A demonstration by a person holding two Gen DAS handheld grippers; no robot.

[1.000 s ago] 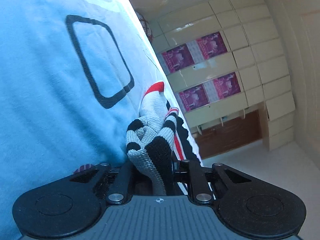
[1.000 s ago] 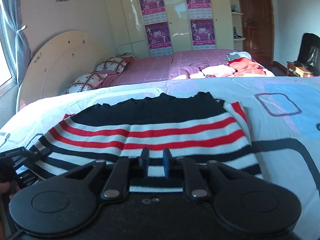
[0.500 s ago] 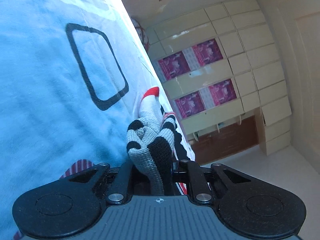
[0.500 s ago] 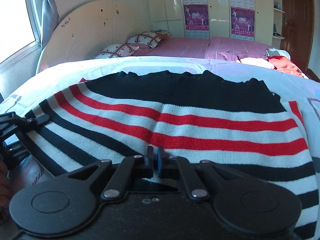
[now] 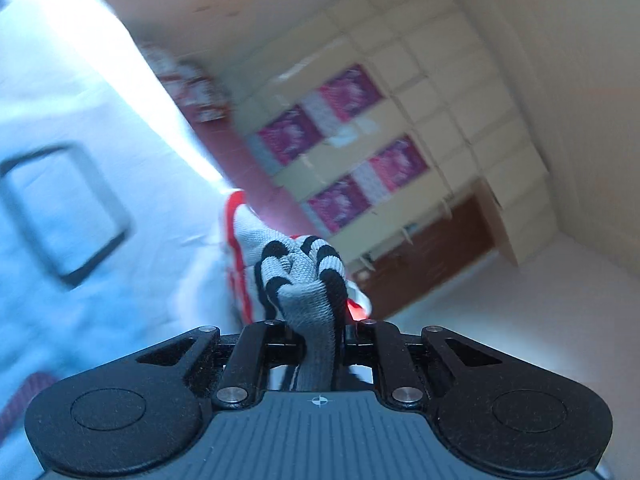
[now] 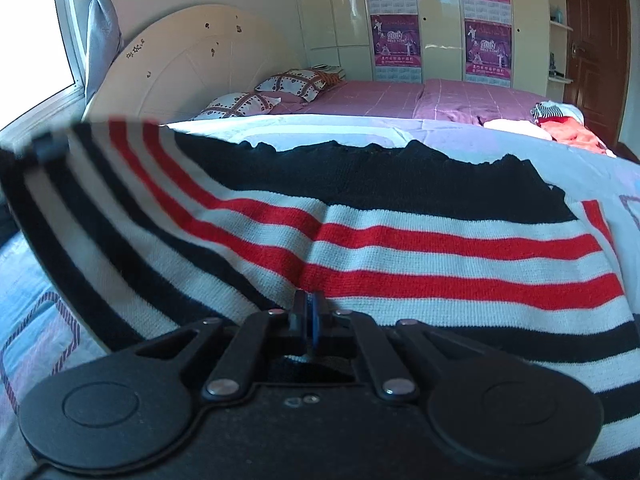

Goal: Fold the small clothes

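A knitted garment with black, white and red stripes (image 6: 400, 240) lies on the light blue bedspread (image 6: 592, 168). My right gripper (image 6: 307, 312) is shut on its near edge in the middle. My left gripper (image 5: 320, 320) is shut on a bunched corner of the same striped garment (image 5: 300, 268) and holds it up. In the right wrist view the garment's left side rises off the bed toward the left gripper (image 6: 44, 148), which shows blurred at the upper left.
The bedspread has dark outlined rectangles (image 5: 64, 216). A pink bed (image 6: 420, 96) with patterned pillows (image 6: 296, 82) stands behind, with a pile of red and striped clothes (image 6: 560, 124) at its right end. Wardrobes with posters (image 6: 484, 20) line the back wall.
My right gripper closed on the garment's near edge. My left gripper lifted its corner up off the bed and swung, blurring its view; the garment's left side now rises.
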